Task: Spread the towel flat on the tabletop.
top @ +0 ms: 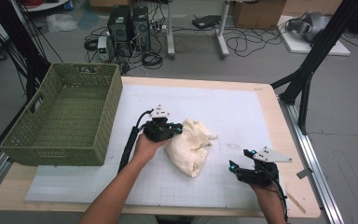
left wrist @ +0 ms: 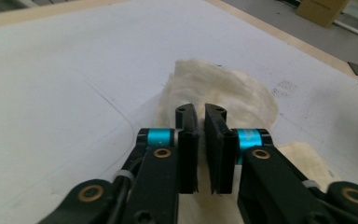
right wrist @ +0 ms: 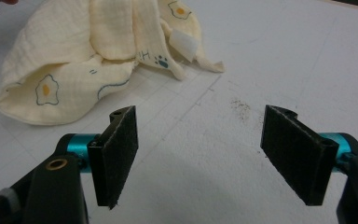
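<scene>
High view. Your left gripper [top: 176, 128] sits at the upper left edge of the crumpled cream cloth [top: 191, 149], which lies near the middle of the white gridded mat [top: 242, 112] on the wooden table [top: 279, 116]. Your right gripper [top: 237, 167] rests on the mat to the right of the cloth, well apart from it, its jaws pointing left toward the fabric. A green woven basket [top: 105, 121] stands on the table's left end, just beside your left forearm.

Left gripper view. The left gripper [left wrist: 200, 135] has its two black jaws drawn almost together, a thin slit remaining between the pads. The cloth [left wrist: 233, 91] lies directly beyond and beneath the tips; whether a fold is pinched between the pads cannot be told here. The mat [left wrist: 65, 84] stretches away to the left.

Right gripper view. The right gripper [right wrist: 200, 154] has its jaws standing wide apart with bare mat [right wrist: 279, 60] between them and nothing held. The cloth [right wrist: 74, 60], printed with fried-egg motifs and a small blue paw mark, lies ahead and to the left, clear of both pads.
</scene>
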### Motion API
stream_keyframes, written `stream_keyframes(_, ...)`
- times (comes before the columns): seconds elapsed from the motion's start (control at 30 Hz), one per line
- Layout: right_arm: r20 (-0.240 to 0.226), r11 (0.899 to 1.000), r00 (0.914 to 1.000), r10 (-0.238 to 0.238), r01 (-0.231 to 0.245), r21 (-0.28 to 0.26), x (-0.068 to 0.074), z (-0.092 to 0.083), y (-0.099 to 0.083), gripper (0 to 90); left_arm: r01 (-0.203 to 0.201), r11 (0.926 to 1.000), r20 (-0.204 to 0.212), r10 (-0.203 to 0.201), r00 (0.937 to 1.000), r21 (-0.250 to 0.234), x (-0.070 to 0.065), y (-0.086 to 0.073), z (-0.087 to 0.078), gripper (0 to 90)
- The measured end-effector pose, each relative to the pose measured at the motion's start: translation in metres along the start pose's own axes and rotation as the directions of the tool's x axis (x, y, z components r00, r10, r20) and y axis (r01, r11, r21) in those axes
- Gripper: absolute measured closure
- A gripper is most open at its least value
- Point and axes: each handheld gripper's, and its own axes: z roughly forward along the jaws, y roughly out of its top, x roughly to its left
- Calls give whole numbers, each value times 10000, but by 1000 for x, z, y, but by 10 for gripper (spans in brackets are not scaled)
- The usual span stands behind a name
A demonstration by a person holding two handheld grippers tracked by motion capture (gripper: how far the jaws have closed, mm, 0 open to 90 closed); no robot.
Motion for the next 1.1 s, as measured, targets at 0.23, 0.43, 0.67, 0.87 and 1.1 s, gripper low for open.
stream_keyframes(0.23, -281, 9999, 9996, -72, 74, 83, 3, 5, 1, 349, -70, 9985, -241, 57, 9997, -548, 4, -9, -32, 835)
stream_keyframes(0.43, -573, 9999, 9983, -95, 93, -43, 7, 13, 9, 418, 112, 9956, -516, -160, 9985, -935, 11, -26, -58, 817)
stream_keyframes(0.67, -1293, 9998, 9915, -172, 161, -99, 19, 34, 24, 505, 255, 9948, -867, -341, 9956, -988, 20, -40, -74, 859)
stream_keyframes(0.87, -1762, 9991, 9834, -429, 422, -76, 37, 65, 46, 508, 73, 9976, -1021, -144, 9947, -691, 23, -43, -82, 870)
stream_keyframes(1.1, -1842, 9976, 9821, -392, 491, 493, 55, 109, 71, 454, -191, 9995, -1355, 153, 9907, -266, 20, -58, -85, 873)
